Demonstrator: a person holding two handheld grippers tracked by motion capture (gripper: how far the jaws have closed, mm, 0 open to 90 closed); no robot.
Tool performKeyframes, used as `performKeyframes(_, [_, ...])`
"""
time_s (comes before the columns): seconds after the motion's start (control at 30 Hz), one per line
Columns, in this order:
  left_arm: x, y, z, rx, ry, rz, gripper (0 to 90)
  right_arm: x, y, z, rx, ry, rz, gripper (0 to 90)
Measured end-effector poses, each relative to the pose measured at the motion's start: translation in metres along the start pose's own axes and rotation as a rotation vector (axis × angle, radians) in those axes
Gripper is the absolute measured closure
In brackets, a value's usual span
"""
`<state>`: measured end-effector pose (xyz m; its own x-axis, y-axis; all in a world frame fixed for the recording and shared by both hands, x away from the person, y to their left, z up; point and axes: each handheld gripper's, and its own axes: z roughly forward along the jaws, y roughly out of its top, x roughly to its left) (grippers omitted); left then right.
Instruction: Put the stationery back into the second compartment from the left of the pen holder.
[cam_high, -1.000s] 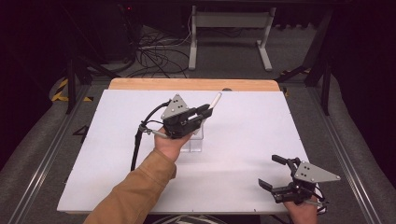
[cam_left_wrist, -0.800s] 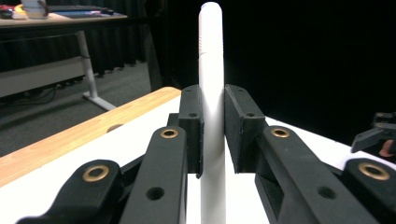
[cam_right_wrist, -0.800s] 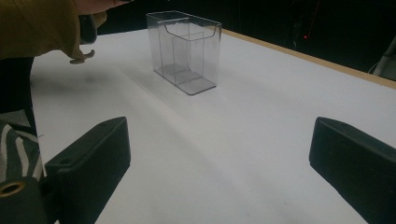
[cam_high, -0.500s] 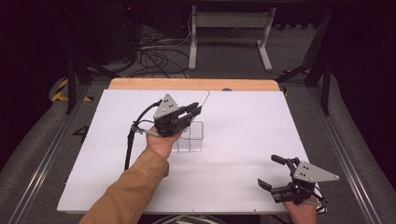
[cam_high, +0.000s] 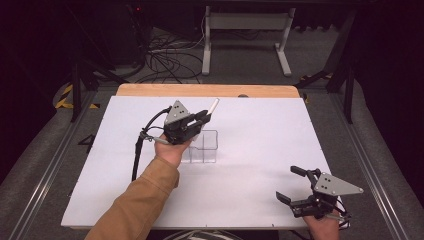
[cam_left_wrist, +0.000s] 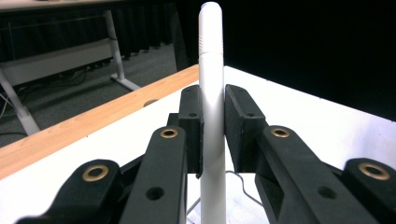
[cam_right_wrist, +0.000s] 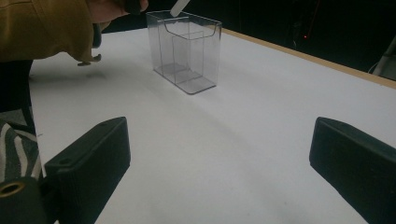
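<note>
A white pen (cam_high: 214, 105) is clamped between the jaws of my left gripper (cam_high: 202, 119), which is shut on it. In the left gripper view the pen (cam_left_wrist: 211, 93) runs straight up between the two pads, and its cap end points beyond the table's far edge. The hand hovers over the left back part of a clear plastic box (cam_high: 205, 147) with compartments. In the right gripper view the pen's other end (cam_right_wrist: 180, 7) sits just above the box's rim (cam_right_wrist: 187, 51). My right gripper (cam_high: 289, 184) rests near the table's front right corner, open, with nothing between its jaws (cam_right_wrist: 219, 154).
The white tabletop (cam_high: 260, 130) has a wooden strip (cam_high: 210, 90) along its far edge. A black cable (cam_high: 136, 155) trails from the left gripper across the board. A mustard sleeve (cam_high: 135, 205) reaches in from the front. A desk frame (cam_high: 245, 30) and cables lie on the floor beyond.
My left hand has carried the pen to the left and slightly lower, from over the box's right side to over its left back part. The right gripper has stayed put.
</note>
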<state>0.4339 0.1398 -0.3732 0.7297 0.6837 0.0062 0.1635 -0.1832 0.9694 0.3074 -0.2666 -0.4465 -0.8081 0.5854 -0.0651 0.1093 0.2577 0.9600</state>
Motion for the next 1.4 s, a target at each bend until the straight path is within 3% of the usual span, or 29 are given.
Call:
performKeyframes(0.5, [0.002,-0.016,-0.004,0.041,-0.015,-0.031,78.0,0.0,0.0,0.001,0.002,0.005,-0.003,5.8])
performKeyframes(0.77, [-0.002,-0.02,-0.007,0.063,-0.017,-0.009,77.8,0.001,0.0,0.002,0.006,0.004,-0.004,5.7])
performKeyframes(1.23, [-0.004,-0.027,-0.015,0.149,-0.021,-0.031,77.3,0.0,0.001,0.005,0.007,0.014,-0.006,5.8])
performKeyframes(1.27, [-0.003,-0.027,-0.016,0.144,-0.023,-0.034,75.1,0.0,0.002,0.006,0.007,0.016,-0.008,5.8])
performKeyframes(1.33, [-0.002,-0.026,-0.019,0.132,-0.025,-0.055,58.9,0.0,0.002,0.008,0.007,0.022,-0.007,5.8])
performKeyframes(1.4, [-0.001,-0.025,-0.024,0.117,-0.012,-0.045,47.5,-0.001,0.003,0.01,0.008,0.027,-0.011,5.8])
